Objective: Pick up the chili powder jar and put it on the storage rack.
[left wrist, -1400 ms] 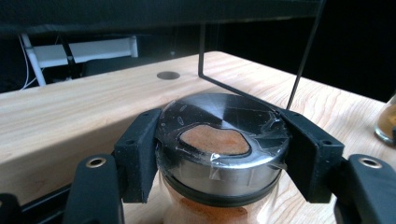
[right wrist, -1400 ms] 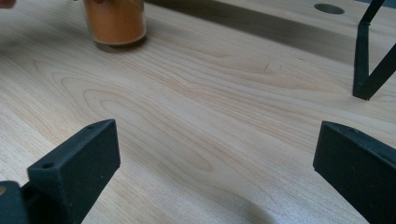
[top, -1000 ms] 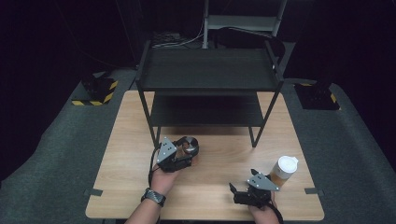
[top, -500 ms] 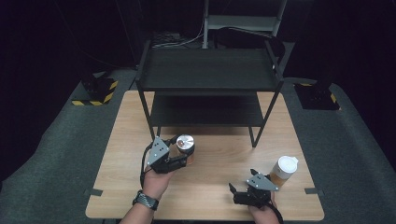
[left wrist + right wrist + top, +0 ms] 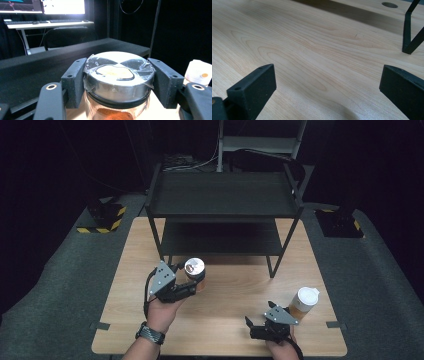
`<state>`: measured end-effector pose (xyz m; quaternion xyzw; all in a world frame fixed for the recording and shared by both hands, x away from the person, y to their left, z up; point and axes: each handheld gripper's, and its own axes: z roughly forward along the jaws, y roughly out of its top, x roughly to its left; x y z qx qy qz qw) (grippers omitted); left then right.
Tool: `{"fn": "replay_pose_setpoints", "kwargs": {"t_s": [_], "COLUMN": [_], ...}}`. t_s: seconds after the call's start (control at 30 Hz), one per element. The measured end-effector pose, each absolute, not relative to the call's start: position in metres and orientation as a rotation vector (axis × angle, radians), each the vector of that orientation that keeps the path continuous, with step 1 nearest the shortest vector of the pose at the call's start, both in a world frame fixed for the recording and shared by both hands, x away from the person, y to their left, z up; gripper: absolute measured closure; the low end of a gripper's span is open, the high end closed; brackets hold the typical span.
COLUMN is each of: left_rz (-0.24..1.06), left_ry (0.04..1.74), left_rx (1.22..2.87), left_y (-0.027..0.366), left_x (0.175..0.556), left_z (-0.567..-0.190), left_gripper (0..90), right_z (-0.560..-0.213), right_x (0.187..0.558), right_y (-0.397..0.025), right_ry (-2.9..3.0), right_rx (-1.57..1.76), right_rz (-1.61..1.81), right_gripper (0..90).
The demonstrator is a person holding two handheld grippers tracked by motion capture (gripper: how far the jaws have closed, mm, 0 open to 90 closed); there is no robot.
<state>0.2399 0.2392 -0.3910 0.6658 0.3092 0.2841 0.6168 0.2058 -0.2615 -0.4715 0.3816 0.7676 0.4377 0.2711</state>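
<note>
My left gripper view shows orange powder inside the jar (image 5: 117,82), unseen from above. My left gripper (image 5: 186,281) clamps its lid; my right gripper (image 5: 257,327) rests spread wide, empty.

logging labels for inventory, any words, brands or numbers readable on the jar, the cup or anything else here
None can be read.
Silver-lidded glass jar in the left claw: no print shows.
White-lidded paper cup: no print shows.
Lit monitors: content too blurred to read.

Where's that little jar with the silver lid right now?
In the high view the jar sits left of centre on the table, just in front of the black shelf, clamped between the left gripper jaws.
</note>
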Motion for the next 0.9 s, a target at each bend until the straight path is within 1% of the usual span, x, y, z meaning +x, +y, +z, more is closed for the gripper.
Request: {"fn": "replay_pose_setpoints", "kwargs": {"t_s": [0.4,0.73,0.9], "left_rz": [0.684,0.686,0.708], "left_ry": [0.684,0.669,0.664], "left_rx": [1.504,1.473,1.464], "left_y": [0.242,0.248,0.248], "left_x": [0.235,0.237,0.237], "left_z": [-0.362,-0.335,-0.321], "left_gripper": [34.9,34.9,34.9], "right_z": [-0.471,-0.471,-0.471], "right_x": [0.206,0.206,0.206], "right_y": [-0.262,-0.262,-0.262], "right_ry": [2.067,2.068,2.068], "right_rx": [1.034,1.039,1.037], "right_rz": [1.18,1.182,1.182], "right_gripper": [0.1,0.1,0.0]}}
